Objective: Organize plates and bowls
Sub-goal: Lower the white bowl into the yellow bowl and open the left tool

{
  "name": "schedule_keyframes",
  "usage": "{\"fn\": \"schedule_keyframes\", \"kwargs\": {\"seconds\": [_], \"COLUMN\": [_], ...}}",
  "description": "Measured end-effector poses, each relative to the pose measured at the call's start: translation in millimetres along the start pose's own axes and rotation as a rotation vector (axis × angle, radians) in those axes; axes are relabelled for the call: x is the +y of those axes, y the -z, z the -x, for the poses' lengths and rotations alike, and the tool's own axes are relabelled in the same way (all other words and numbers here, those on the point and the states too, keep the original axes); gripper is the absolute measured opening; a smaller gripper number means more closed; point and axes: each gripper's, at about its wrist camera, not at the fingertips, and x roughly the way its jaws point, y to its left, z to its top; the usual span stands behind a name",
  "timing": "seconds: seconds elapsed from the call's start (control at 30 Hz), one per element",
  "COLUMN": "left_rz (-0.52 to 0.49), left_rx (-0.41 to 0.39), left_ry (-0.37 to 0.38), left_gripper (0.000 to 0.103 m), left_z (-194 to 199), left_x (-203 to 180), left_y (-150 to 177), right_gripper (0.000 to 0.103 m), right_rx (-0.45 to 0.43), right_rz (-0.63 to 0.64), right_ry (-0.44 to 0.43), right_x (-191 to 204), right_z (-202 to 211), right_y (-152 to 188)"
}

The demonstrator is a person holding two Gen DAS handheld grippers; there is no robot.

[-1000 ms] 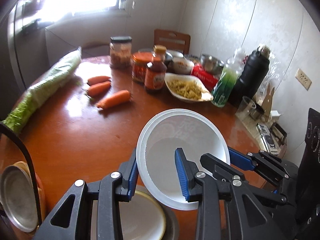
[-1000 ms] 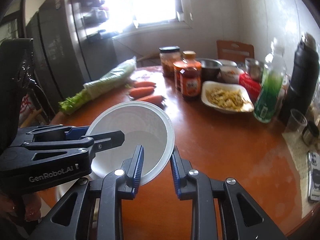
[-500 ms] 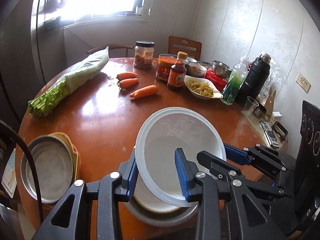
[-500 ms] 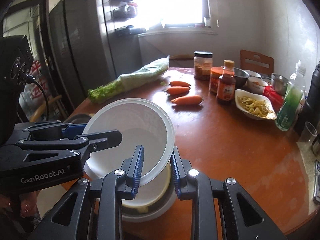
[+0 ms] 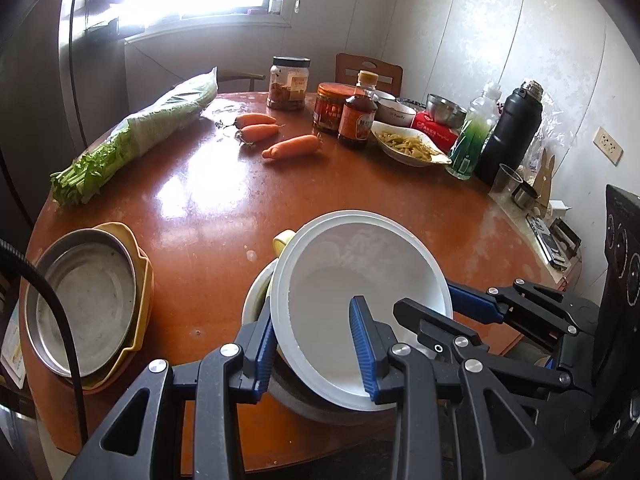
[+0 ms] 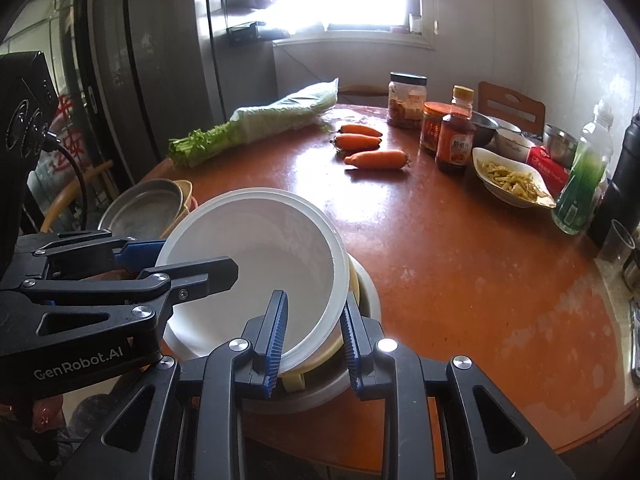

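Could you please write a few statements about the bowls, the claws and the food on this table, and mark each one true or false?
1. Both claws grip the rim of the white bowl, the left claw and the right claw on opposite sides. True.
2. The white bowl lies flat on bare table. False: it is tilted, above a stack of bowls near the table's edge.
3. Three carrots lie loose on the table. True.
4. The metal plate rests on the carrots. False: it sits in a yellow dish, far from them.
5. The white bowl is full of food. False: it looks empty.
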Motion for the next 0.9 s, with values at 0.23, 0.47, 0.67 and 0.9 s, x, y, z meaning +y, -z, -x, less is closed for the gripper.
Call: {"fn": "schedule_keyframes", "kwargs": {"seconds": [0.23, 0.47, 0.67, 0.9], "left_rz": [-0.012, -0.016, 0.005, 0.044], "left_rx": [0.016, 0.017, 0.006, 0.002], "left_ry": [-0.019, -0.034, -0.047, -0.043], "left_gripper": [0.035, 0.036, 0.045, 0.062], "left_z": [-10, -10, -5, -1], "left_x": [-2, -1, 7, 24], "left_y": [3, 6, 5, 9], "right_gripper": [0.028, 0.033, 0.043, 0.057], "right_rx": [0.021, 0.025, 0.015, 0.038], "right_rz": [0.013, -0.007, -0.050, -0.125], "right_ry": [0.025, 0.028, 0.014, -0.014], "right_x": [-1, -7, -18, -32], "right_z": [-9, -11, -6, -9], "right_y": [4, 7, 6, 9]}}
